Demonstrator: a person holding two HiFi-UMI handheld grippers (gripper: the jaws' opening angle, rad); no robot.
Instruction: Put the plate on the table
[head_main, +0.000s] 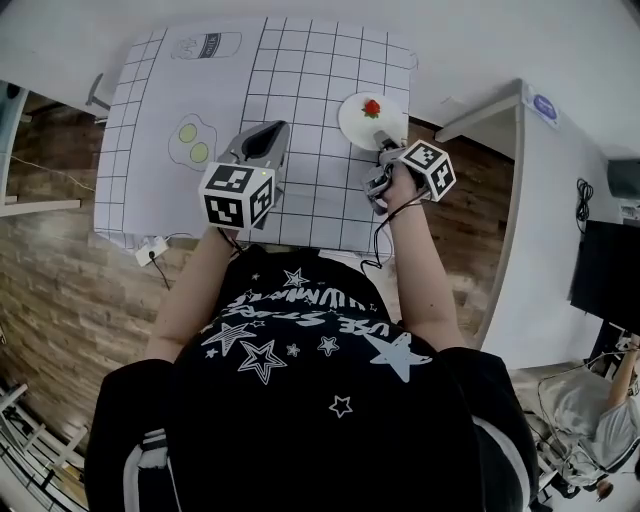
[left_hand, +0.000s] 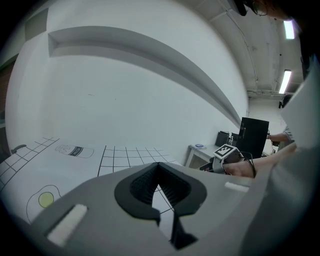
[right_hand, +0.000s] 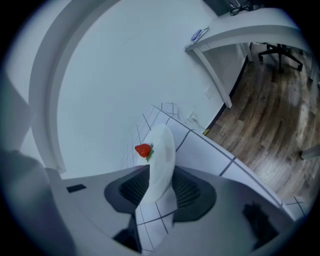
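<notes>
A white sheet (head_main: 300, 80) ruled with a black grid covers the table, which stands against a pale wall (head_main: 470, 40) on the far side. Drawings of two fried eggs (head_main: 192, 142) and a can (head_main: 205, 45) are printed on the sheet's left half. Brown wood floor (head_main: 50, 280) shows to the left and right of the table. A second white desk (head_main: 535, 200) stands just to the right, with a strip of floor between them. The plate (head_main: 372, 120) lies on the sheet near the table's far right corner, close to the right edge, with a strawberry (head_main: 372, 107) on it. The right gripper (head_main: 385, 143) reaches to the plate's near rim. Its jaws stand wide apart with the rim between them and a clear gap on one side, so they are not clamped on it. The left gripper (head_main: 262, 140) hangs over the middle of the sheet, well apart from the plate, its jaws drawn together at the tips with nothing between them. The sheet's middle and left half are bare apart from the drawings. A cable and plug (head_main: 152, 250) hang at the near left corner.
</notes>
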